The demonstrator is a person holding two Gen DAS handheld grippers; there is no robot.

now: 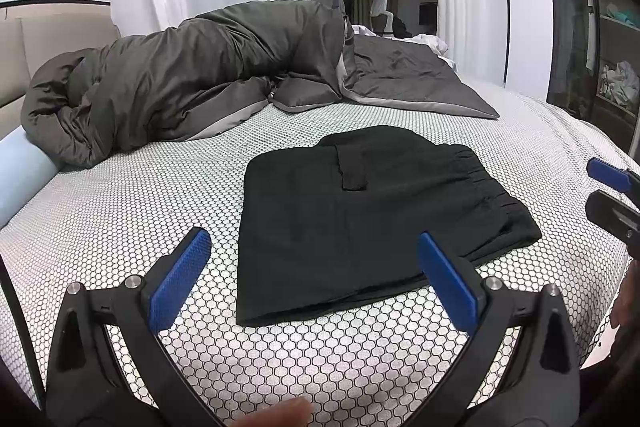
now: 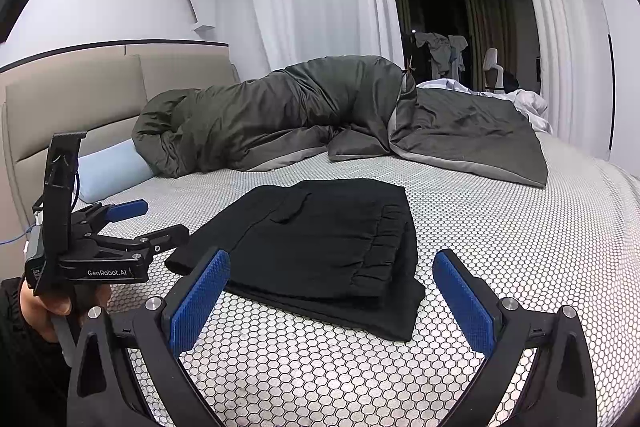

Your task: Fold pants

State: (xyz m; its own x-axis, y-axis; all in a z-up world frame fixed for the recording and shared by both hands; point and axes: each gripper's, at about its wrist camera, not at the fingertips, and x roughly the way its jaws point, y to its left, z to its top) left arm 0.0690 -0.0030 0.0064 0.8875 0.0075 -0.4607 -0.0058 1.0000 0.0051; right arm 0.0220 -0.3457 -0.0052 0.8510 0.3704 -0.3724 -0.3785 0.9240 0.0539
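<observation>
Both grippers are hanging spread wide and holding nothing, which I read as the folding being more or less finished. Starting at the left, I am keeping my left gripper [image 1: 314,279] low over the honeycomb-patterned bed sheet [image 1: 140,195], its blue pads [image 1: 180,279] framing the near edge of the black pants [image 1: 360,219] without touching them. Those pants are lying in the middle of the bed as a compact folded stack, elastic waistband [image 2: 384,247] on the right side and a pocket flap on top. Moving right, my right gripper [image 2: 332,303] is hovering just short of the stack's near corner, clear of the cloth, probably so nothing disturbs the layers. Behind, a grey duvet [image 1: 180,83] is lying bunched against the headboard, well apart.
</observation>
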